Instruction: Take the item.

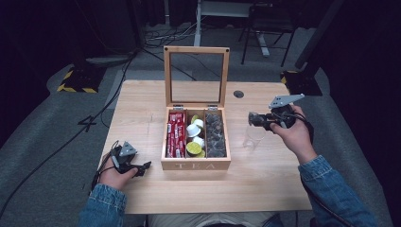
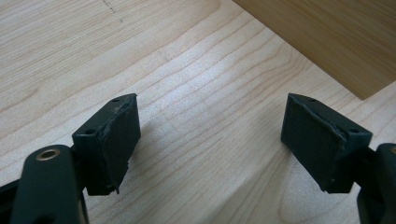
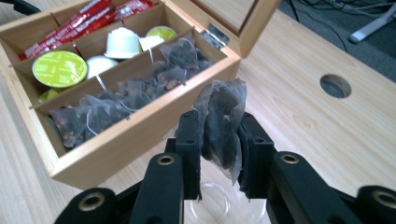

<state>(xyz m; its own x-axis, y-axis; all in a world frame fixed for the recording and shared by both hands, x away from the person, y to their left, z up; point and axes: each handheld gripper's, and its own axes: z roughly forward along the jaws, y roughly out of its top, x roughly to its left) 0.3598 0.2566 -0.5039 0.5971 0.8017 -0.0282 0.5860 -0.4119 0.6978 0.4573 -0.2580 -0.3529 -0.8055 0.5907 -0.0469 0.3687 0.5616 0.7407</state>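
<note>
Wooden table (image 1: pixel 265 179), bare around my hands. Open tea box (image 1: pixel 195 164) at centre: red sachets left, capsules middle, tea bags right. Clear glass (image 1: pixel 253 137) just right of box. My right tongs (image 3: pixel 219 140) clamp one mesh tea bag (image 3: pixel 222 121) above the glass. My left tongs (image 2: pixel 210 140) gape wide, nothing between, low over table left of box.

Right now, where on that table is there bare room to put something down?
Bare wood lies behind the tea box on both sides of its raised lid, and along the near table edge between the hands. It is crowded right of the box, around the clear cup and the right gripper holding a tea bag.
</note>
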